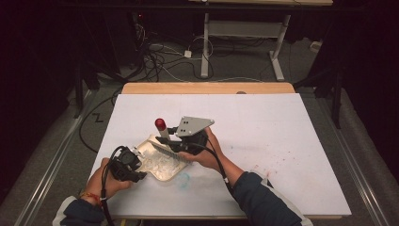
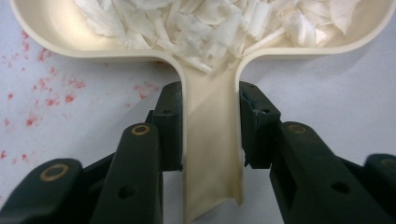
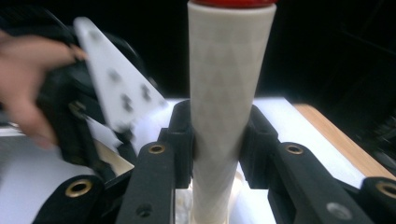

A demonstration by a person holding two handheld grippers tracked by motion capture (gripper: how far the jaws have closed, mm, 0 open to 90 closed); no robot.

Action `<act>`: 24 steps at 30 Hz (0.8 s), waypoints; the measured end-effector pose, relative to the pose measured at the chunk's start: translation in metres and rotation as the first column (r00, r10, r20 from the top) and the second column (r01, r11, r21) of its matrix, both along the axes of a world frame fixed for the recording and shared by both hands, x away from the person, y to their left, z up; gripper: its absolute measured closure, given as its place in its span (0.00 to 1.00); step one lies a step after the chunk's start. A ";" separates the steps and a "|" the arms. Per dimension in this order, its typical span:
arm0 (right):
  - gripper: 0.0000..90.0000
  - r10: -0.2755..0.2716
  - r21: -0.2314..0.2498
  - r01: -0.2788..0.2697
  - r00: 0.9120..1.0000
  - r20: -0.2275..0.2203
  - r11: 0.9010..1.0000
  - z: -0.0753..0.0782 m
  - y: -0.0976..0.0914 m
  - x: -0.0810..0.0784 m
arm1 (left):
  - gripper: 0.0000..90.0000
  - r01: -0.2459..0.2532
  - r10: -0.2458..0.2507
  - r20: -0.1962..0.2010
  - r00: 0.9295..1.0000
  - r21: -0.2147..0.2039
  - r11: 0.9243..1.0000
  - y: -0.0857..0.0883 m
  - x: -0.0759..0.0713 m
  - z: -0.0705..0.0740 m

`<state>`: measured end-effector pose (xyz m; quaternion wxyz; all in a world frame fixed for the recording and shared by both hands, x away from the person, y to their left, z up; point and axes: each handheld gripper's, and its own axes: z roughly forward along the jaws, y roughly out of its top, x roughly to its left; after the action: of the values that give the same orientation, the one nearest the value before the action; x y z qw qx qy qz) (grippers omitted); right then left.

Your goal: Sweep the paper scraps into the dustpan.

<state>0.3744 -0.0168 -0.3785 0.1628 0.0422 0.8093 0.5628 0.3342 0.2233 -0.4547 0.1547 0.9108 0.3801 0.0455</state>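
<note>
A: What is carrying everything here?

B: A table point(image 1: 282, 141) with a white top is standing on a grey floor, and a strip of bare wood is showing along its far edge.

A: What is lying on it?

B: A cream dustpan point(image 1: 162, 162) is sitting near the front left, its pan holding a heap of white paper scraps point(image 2: 210, 23). Its flat handle point(image 2: 212, 140) is pointing back toward the person's side.

A: Is the surface clean?

B: No. Red specks point(image 2: 37, 93) are dotting the white top just beside the dustpan, fainter pink specks are spreading toward the front right, and a faint teal smudge point(image 1: 184, 178) is showing just beside the pan.
</note>
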 end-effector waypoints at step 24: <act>0.78 -0.349 -0.067 0.353 0.935 0.058 0.933 0.010 -0.106 -0.004 | 0.71 -0.001 0.000 0.016 1.000 0.024 1.000 -0.009 -0.002 0.000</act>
<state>0.3700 -0.1227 -0.3685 0.2802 0.1672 0.8057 0.4944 0.3319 0.2145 -0.4551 0.1469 0.9121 0.3784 0.0572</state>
